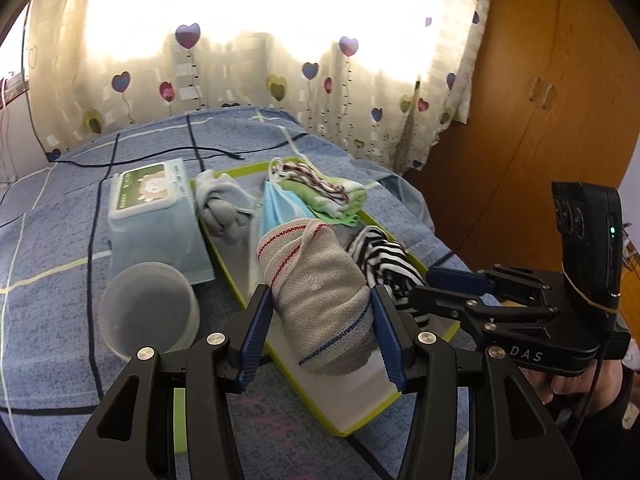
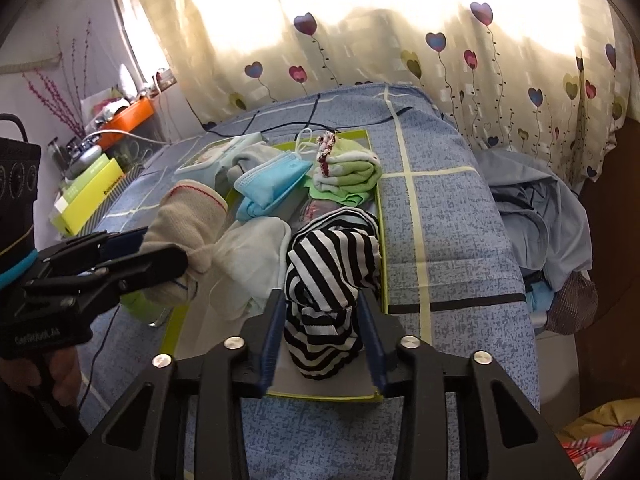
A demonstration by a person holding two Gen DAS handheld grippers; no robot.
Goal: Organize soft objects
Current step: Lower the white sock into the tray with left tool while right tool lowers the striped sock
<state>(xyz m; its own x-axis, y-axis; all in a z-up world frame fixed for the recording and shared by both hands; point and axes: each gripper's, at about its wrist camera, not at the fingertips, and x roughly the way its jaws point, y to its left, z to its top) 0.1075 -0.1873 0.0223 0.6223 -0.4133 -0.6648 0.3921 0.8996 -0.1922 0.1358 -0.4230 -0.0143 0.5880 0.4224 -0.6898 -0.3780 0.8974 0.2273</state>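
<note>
A green-rimmed tray (image 1: pixel 352 426) (image 2: pixel 385 240) lies on the blue checked bedspread and holds soft items. My left gripper (image 1: pixel 320 292) (image 2: pixel 164 246) is shut on a beige knitted roll (image 1: pixel 320 280) (image 2: pixel 184 216) with red and blue stripes, held tilted over the tray's near end. A black-and-white striped cloth (image 2: pixel 332 264) (image 1: pixel 384 260) rests bunched on the tray, and my right gripper (image 2: pixel 322 300) (image 1: pixel 422 284) has its pads against both sides of it. Further back lie a blue face mask (image 1: pixel 280 204) (image 2: pixel 272 184), a folded green towel (image 1: pixel 336 196) (image 2: pixel 352 172) and a grey sock (image 1: pixel 224 208).
A wipes pack (image 1: pixel 152 208) and a clear plastic cup (image 1: pixel 148 312) stand left of the tray. A white cloth (image 2: pixel 256 256) lies on it. A black cable (image 1: pixel 160 158) crosses the bed. Crumpled blue clothing (image 2: pixel 540 208) hangs off the right edge. A wooden wardrobe (image 1: pixel 540 80) stands behind.
</note>
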